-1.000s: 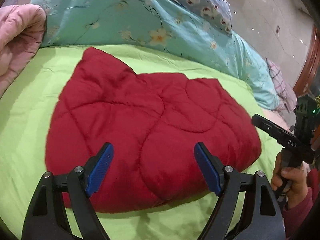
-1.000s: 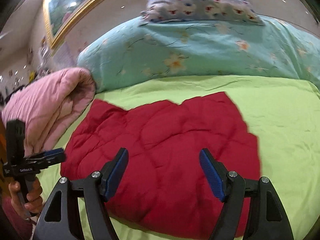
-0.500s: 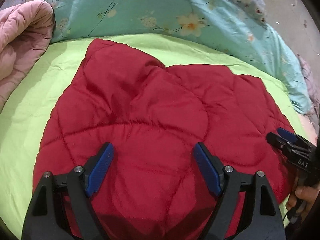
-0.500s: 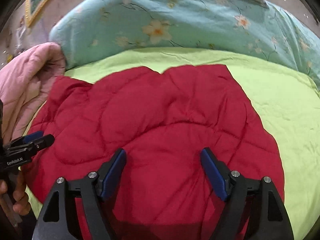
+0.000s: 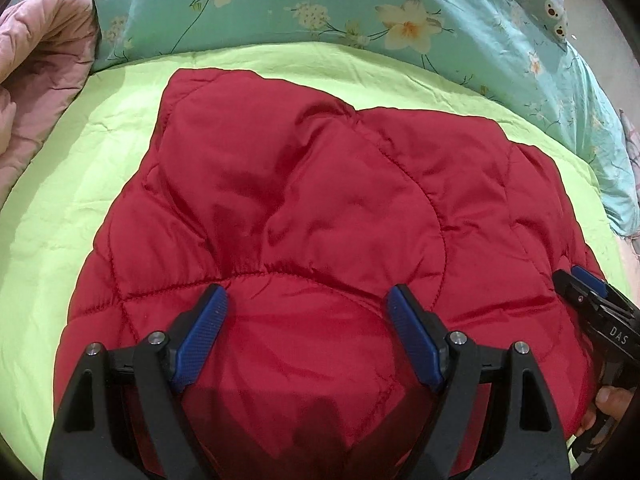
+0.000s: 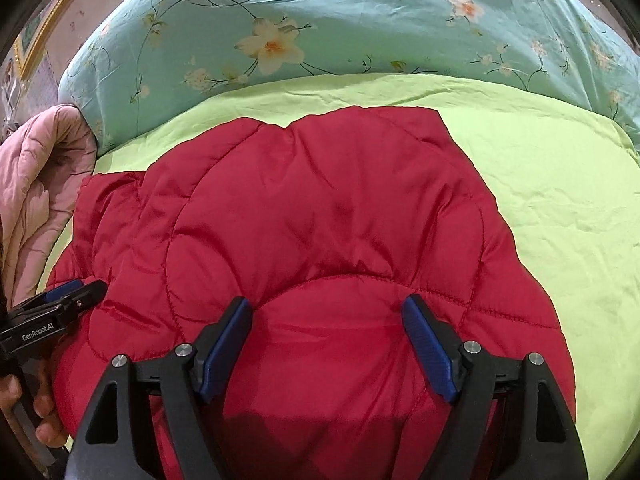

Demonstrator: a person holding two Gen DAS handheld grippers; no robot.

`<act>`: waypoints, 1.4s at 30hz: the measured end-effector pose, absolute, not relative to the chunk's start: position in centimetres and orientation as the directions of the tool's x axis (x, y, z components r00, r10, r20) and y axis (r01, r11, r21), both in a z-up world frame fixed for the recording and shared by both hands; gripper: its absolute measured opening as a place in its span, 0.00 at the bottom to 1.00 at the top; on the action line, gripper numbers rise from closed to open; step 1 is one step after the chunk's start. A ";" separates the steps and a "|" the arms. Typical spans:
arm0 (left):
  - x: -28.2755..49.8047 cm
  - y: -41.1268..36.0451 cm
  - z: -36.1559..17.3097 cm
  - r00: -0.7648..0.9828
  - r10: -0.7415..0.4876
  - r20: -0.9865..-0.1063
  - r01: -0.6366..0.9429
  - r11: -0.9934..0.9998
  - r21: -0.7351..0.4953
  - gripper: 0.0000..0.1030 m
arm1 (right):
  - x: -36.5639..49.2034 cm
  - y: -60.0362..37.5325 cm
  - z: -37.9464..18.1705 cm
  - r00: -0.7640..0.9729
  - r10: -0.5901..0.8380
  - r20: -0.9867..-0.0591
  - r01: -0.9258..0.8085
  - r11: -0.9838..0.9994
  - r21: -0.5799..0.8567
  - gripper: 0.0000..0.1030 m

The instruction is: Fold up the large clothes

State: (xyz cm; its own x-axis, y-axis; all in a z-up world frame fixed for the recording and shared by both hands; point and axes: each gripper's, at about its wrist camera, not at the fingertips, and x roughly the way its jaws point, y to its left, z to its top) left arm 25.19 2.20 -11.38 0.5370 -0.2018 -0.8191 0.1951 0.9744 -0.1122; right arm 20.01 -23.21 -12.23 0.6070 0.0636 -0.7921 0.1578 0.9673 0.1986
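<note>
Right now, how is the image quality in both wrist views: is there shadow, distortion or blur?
Left wrist view: sharp; fisheye bends the green sheet into a curve; a dark shadow lies on the red jacket behind the open left gripper.
Right wrist view: also sharp, black vignette at the corners, similar shadow under the open right gripper.

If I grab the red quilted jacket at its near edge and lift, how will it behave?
The red quilted jacket looks puffy and soft, so it will probably sag and drape rather than hold its shape. Its shiny shell may slip between the pads. It probably weighs little for its bulk, and may drag across the green sheet.
</note>
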 end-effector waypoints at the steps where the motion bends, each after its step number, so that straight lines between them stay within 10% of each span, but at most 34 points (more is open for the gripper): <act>1: 25.2 2.2 -11.3 0.536 -0.202 -0.819 0.196 0.974 -0.112 0.81 | 20.0 -23.2 -12.2 0.608 0.064 -0.791 0.157 0.967 0.199 0.78; 42: 19.7 7.4 -11.8 0.544 -0.222 -0.809 0.201 0.971 -0.131 0.94 | 12.1 -28.1 -12.1 0.643 0.096 -0.760 0.234 0.920 0.314 0.78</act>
